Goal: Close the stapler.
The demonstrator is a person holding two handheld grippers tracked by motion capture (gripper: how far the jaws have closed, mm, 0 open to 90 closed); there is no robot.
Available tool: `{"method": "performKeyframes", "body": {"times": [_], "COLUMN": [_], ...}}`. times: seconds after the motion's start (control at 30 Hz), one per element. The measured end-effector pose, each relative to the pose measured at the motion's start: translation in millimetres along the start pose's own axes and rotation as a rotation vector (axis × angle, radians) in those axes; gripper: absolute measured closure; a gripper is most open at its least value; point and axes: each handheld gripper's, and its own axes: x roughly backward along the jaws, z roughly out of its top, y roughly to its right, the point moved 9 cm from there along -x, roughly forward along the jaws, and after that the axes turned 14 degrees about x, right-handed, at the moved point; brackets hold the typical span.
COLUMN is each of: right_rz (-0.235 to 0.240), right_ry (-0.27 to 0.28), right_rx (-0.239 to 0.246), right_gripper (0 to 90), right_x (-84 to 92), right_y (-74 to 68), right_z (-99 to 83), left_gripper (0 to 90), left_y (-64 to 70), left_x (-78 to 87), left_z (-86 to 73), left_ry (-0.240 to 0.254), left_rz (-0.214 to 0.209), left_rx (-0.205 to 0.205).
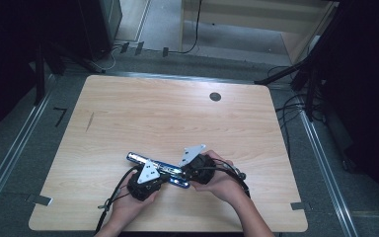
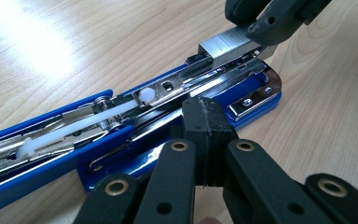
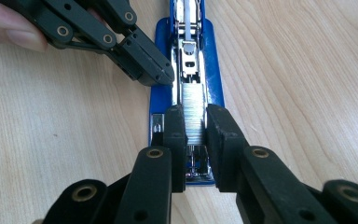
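1. Near edge of wooden tabletop (image 1: 128, 113): two hands, each w/ a gripper, meeting over a blue stapler (image 1: 137, 158) lying opened flat.
2. Left gripper (image 2: 204, 135): jaws pressed together, nothing between, tips touching stapler's blue base beside the metal track.
3. Right gripper (image 3: 195, 123): jaws narrow, clamped on a strip of staples (image 3: 193, 109) sitting in stapler's open magazine at front end.
4. Farther along: white plastic pusher rod (image 2: 81, 122) in the track.
5. Far side of tabletop: dark round grommet (image 1: 215, 97).
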Motion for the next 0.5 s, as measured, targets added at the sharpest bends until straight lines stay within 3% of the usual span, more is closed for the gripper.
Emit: {"method": "performKeyframes", "body": {"times": [0.5], "right_rz": [0.001], "right_ry": [-0.009], "right_rx": [-0.020], "right_gripper": [79.9], "right_x": [-5.6], "right_y": [-0.2], "right_z": [-1.9], "left_gripper": [90.0], "left_y": [0.0], "left_x": [0.1], "left_z": [-0.2], "left_ry": [-0.002], "left_rz": [0.001], "left_rx": [0.001]}}
